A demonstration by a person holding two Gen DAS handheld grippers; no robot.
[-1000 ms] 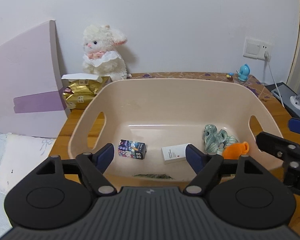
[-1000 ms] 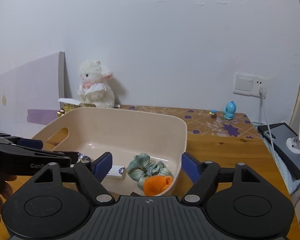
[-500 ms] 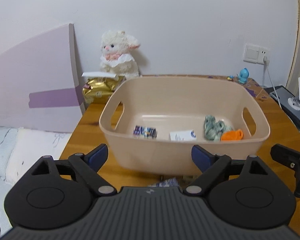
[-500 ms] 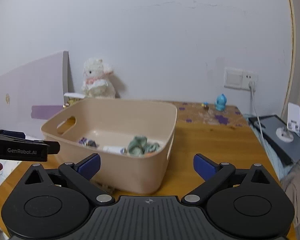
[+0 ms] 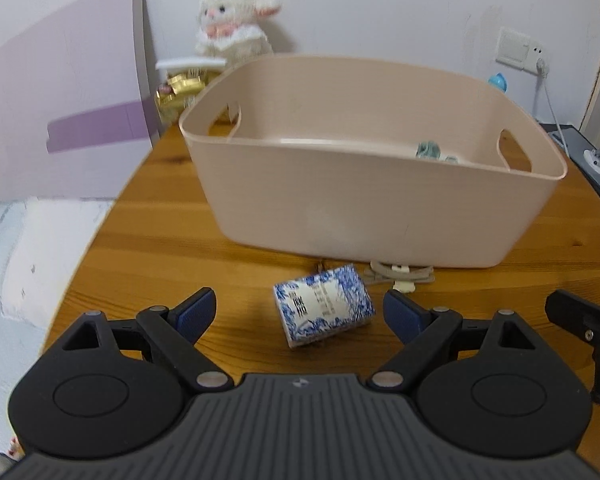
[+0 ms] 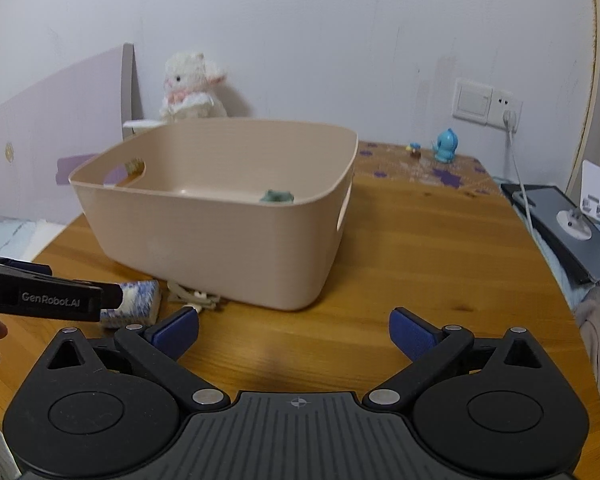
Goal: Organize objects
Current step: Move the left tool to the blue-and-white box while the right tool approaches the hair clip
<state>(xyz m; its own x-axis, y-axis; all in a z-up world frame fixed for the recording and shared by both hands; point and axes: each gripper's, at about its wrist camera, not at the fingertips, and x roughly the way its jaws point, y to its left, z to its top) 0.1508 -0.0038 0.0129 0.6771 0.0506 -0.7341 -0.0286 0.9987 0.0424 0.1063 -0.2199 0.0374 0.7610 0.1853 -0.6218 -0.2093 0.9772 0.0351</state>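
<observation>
A beige plastic basket (image 5: 340,200) (image 6: 204,224) stands on the wooden table, with green cloth (image 5: 430,150) (image 6: 277,196) showing over its rim. In front of it lies a blue-and-white patterned packet (image 5: 324,310) (image 6: 134,304), and a beige hair clip (image 5: 398,272) (image 6: 194,296) rests by the basket's base. My left gripper (image 5: 298,312) is open, low over the table, with the packet lying between and just ahead of its fingers. My right gripper (image 6: 294,326) is open over bare wood to the right of the packet, holding nothing.
A white plush rabbit (image 5: 232,24) and gold packets (image 5: 180,88) sit behind the basket by a lilac board (image 5: 60,100). A blue figurine (image 6: 445,151), a wall socket with a cable (image 6: 508,120) and a grey device (image 6: 568,224) lie to the right. Bedding (image 5: 24,256) is left of the table.
Both grippers have pulled back from above the basket and dropped low in front of it. The patterned packet and the hair clip have come into view.
</observation>
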